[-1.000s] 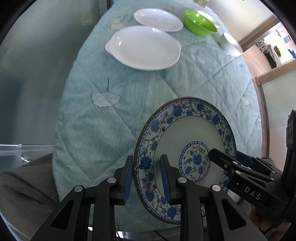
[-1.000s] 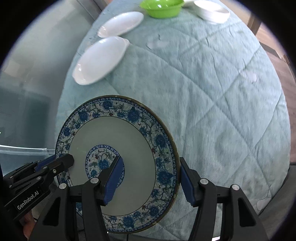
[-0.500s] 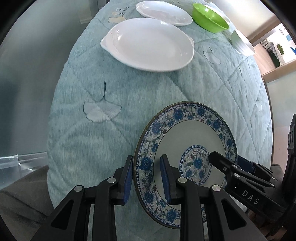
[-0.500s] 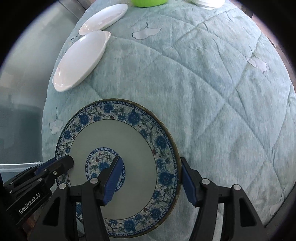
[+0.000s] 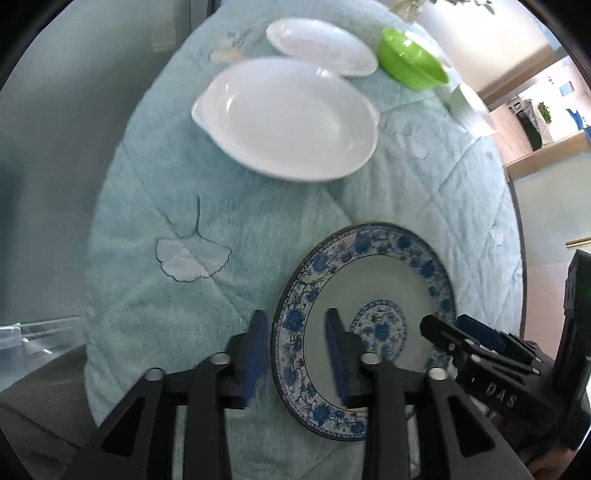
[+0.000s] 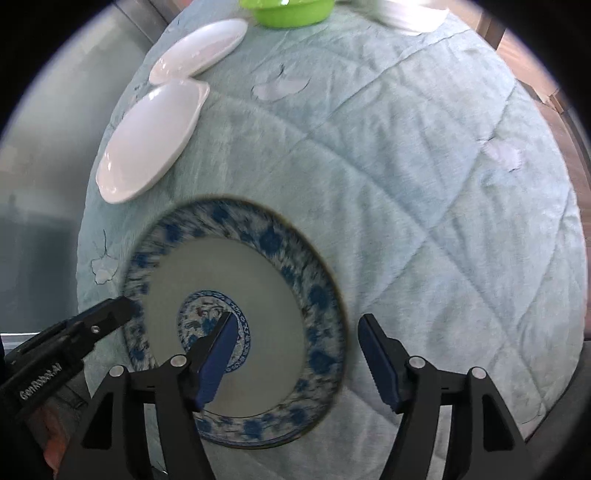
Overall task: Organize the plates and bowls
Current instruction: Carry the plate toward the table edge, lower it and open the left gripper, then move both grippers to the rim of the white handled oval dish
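Note:
A blue-and-white patterned plate (image 5: 380, 280) (image 6: 229, 280) lies on the teal quilted cloth (image 5: 177, 192) near the table's front edge. My left gripper (image 5: 295, 358) straddles the plate's left rim. Its jaws are opening, and a gap shows between the outer pad and the rim. My right gripper (image 6: 297, 358) straddles the right rim, its jaws also opening, with the outer pad clear of the edge. Each view shows the other gripper's fingers (image 5: 443, 332) (image 6: 110, 314) over the opposite rim.
Farther back on the left lies a large white oval dish (image 5: 288, 118) (image 6: 151, 136), with a smaller white plate (image 5: 321, 46) (image 6: 201, 50) behind it. A green bowl (image 5: 412, 59) (image 6: 291, 11) and a white bowl (image 5: 469, 107) (image 6: 410, 18) stand at the far edge.
Both pairs of jaws have widened, and the left pads have come off the plate's rim. The plate has moved a little forward over the cloth and sunk onto it.

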Demonstrator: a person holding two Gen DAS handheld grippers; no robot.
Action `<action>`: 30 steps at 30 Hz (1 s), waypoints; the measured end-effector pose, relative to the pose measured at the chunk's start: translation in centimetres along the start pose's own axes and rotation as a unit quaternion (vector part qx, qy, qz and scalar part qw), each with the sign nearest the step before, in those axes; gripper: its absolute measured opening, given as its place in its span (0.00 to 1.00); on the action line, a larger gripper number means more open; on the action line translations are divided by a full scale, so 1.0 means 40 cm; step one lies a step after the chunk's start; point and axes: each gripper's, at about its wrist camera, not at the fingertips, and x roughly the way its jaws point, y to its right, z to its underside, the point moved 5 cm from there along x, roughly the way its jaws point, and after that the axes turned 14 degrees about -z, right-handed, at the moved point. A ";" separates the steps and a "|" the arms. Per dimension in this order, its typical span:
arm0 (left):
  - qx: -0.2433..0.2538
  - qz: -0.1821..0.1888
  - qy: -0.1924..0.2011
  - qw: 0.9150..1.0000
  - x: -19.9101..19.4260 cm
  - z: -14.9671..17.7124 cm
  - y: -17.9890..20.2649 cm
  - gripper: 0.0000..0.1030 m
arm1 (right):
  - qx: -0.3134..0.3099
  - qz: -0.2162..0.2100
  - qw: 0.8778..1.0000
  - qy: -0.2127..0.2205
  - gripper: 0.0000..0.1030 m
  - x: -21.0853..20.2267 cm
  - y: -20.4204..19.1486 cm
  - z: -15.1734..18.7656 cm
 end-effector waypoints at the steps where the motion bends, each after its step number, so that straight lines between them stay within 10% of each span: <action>1: 0.002 0.000 0.009 1.000 -0.013 0.001 0.000 0.50 | 0.000 0.003 1.000 0.004 0.65 -0.011 0.004 -0.001; 4: 0.013 -0.009 0.042 0.999 -0.050 0.004 0.007 0.54 | -0.006 0.008 1.000 0.008 0.64 -0.032 0.007 0.005; 9: 0.022 -0.019 0.088 0.996 -0.122 0.014 0.020 0.54 | -0.026 -0.011 1.000 0.013 0.29 -0.047 0.014 0.030; 12: 0.019 -0.062 0.193 0.979 -0.226 0.022 0.006 0.96 | -0.059 -0.005 0.998 0.038 0.25 -0.107 0.001 0.049; 13: 0.020 -0.076 0.219 0.973 -0.256 0.024 0.004 1.00 | -0.066 -0.005 0.997 0.050 0.29 -0.134 -0.007 0.054; 17: 0.045 -0.111 0.219 0.968 -0.297 0.013 0.019 1.00 | -0.133 0.006 0.982 0.132 1.00 -0.285 -0.036 0.057; 30: 0.029 -0.029 0.187 0.982 -0.345 -0.154 -0.010 0.99 | -0.134 -0.071 0.979 0.136 1.00 -0.365 -0.063 -0.102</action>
